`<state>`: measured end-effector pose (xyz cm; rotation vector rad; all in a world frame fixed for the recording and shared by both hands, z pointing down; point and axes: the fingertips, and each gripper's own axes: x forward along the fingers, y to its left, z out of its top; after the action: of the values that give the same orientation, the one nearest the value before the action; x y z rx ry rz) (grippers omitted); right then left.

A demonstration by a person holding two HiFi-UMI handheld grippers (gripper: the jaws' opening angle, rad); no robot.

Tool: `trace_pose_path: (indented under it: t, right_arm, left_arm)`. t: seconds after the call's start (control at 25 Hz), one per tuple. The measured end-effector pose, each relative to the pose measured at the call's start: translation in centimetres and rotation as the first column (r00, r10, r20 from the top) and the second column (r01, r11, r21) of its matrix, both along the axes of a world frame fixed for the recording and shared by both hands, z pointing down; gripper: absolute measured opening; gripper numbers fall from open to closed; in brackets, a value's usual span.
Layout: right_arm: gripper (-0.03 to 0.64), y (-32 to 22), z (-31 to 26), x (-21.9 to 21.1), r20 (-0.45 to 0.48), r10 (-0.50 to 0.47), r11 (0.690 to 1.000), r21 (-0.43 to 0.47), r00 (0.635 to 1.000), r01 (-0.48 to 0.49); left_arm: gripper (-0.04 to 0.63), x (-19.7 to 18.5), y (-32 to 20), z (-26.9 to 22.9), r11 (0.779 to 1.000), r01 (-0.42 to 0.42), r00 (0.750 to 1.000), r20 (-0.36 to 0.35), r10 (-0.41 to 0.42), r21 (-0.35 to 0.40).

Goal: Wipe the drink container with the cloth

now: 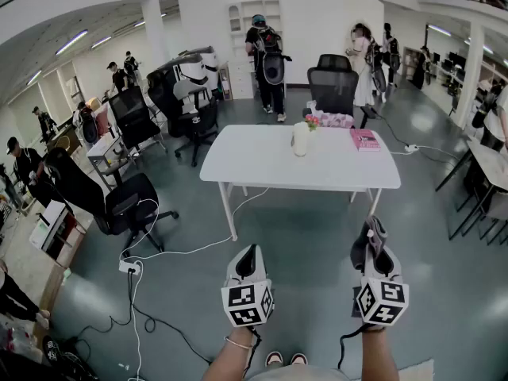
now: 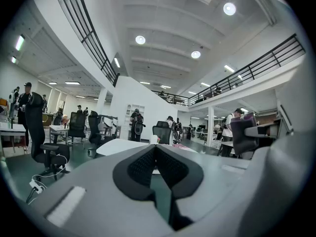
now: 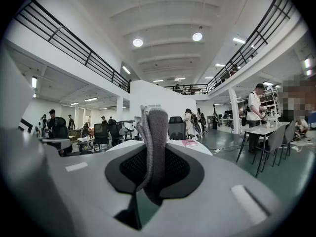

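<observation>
Right gripper view shows the right gripper [image 3: 153, 152] pinching a grey cloth [image 3: 157, 125], the left gripper [image 2: 155, 152] shut and empty, and the drink container [image 1: 301, 140] far ahead on the table [image 1: 254, 169], so the cloth could slip free during the approach.

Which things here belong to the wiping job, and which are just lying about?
Job: cloth, held in the right claw; container on the table.
Lying about: pink book, flowers, office chair, power strip.
</observation>
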<state>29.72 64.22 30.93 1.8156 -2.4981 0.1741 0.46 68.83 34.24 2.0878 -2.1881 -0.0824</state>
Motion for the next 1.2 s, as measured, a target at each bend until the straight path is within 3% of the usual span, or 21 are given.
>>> trace_pose_path:
  t: [0.24, 0.48, 1.2]
  right_arm:
    - [0.069, 0.0, 0.0, 0.5, -0.007, -0.002, 1.000, -0.003, 1.000, 0.002]
    - [0.069, -0.2, 0.5, 0.9, 0.043, 0.006, 1.000, -0.001, 0.999, -0.006]
    - [0.071, 0.3, 2.2, 0.9, 0.016, 0.059, 0.997, -0.055, 0.998, -0.058]
  left_arm:
    - [0.000, 0.6, 0.0, 0.2, 1.000, -0.004, 1.000, 0.001, 0.004, -0.009]
    - [0.000, 0.8, -0.4, 0.6, 1.000, -0.010, 1.000, 0.009, 0.010, -0.016]
    - [0.001, -0.5, -0.6, 1.1, 0.999, -0.023, 0.999, -0.030, 0.022, -0.035]
